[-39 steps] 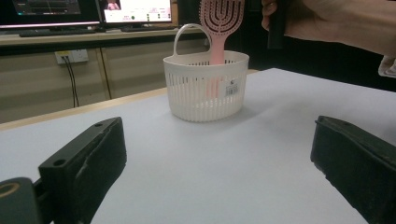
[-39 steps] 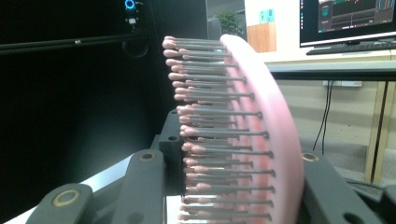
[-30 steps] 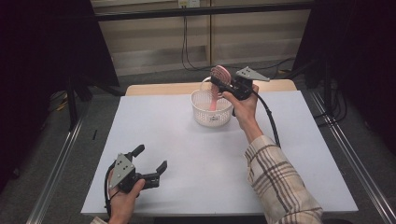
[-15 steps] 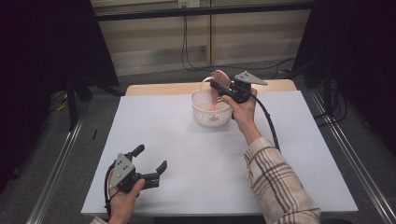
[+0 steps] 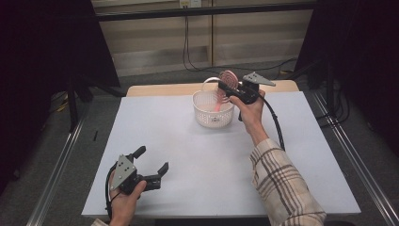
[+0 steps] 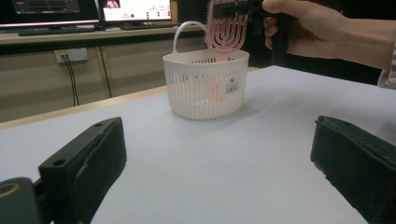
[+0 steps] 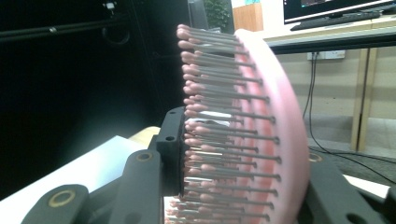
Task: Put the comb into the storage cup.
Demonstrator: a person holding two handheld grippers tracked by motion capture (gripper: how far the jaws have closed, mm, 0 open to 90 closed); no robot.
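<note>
A pink hairbrush (image 5: 229, 77) hangs upright over a white slatted basket (image 5: 212, 120) at the table's far middle, its handle reaching down inside the basket. My right gripper (image 5: 227, 88) is shut on the brush head. In the right gripper view one jaw presses the bristle tips and the other the back of the brush (image 7: 261, 116). My left gripper (image 5: 152, 159) rests open near the table's front left, with nothing between its jaws. The left gripper view looks past its gripper (image 6: 219, 163) at the basket (image 6: 205, 93) and the brush (image 6: 227, 28) above it.
The white tabletop (image 5: 197, 160) has a wooden strip along its far edge (image 5: 160, 89). The right gripper's cable (image 5: 275, 125) trails along the plaid sleeve (image 5: 282, 183). Metal rails run down both sides of the table, and dark curtains stand behind.
My right gripper has sunk slightly toward the basket with the brush still in it. The left gripper has stayed where it was.
</note>
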